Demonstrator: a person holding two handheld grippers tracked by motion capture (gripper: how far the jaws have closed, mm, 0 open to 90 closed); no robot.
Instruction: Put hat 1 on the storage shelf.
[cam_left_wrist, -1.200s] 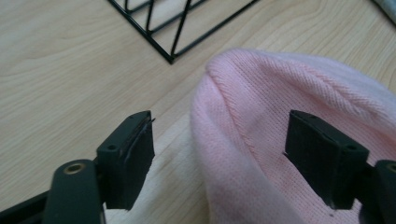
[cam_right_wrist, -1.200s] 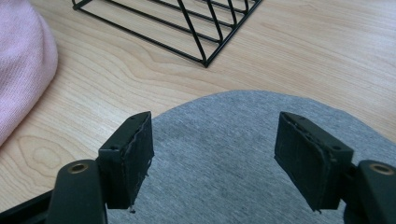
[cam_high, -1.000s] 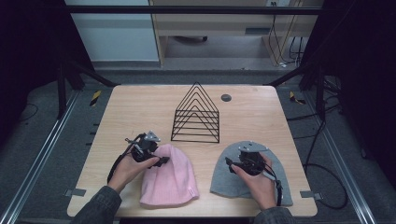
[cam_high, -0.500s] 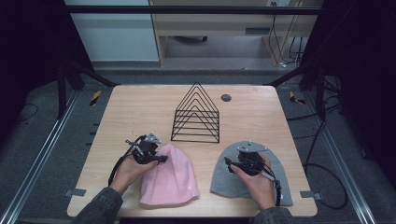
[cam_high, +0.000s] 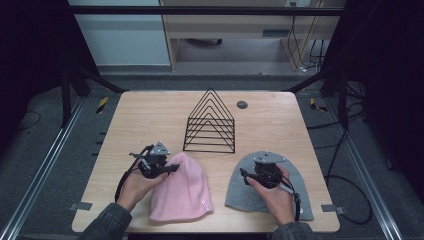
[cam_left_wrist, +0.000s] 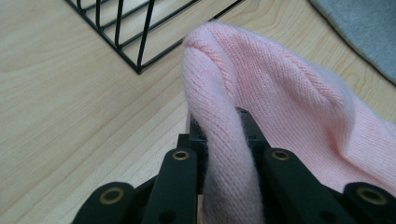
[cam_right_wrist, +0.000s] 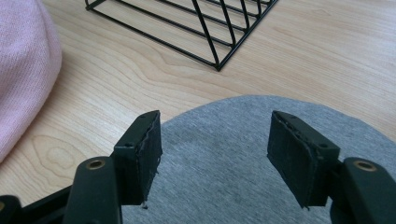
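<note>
A pink knit hat (cam_high: 182, 192) lies near the table's front left. My left gripper (cam_high: 172, 168) is at its upper left edge. In the left gripper view the jaws (cam_left_wrist: 222, 126) have just been closing and now pinch a raised fold of the pink hat (cam_left_wrist: 280, 93). A grey hat (cam_high: 240, 197) lies at the front right under a person's right hand. My right gripper (cam_high: 248, 176) hovers over its top part. In the right gripper view its jaws (cam_right_wrist: 215, 154) stand wide apart above the grey hat (cam_right_wrist: 224, 116), with nothing between the pads.
A black wire rack (cam_high: 210, 125) shaped like nested triangles stands at the middle of the wooden table (cam_high: 140, 115), just beyond both hats. A small dark disc (cam_high: 242, 104) lies behind it. The rack's corner (cam_left_wrist: 126, 32) is close ahead of the left gripper.
The left gripper's jaws have come together on the pink hat's edge and bunched the fabric up a little. The right hand and grey hat have kept still.
</note>
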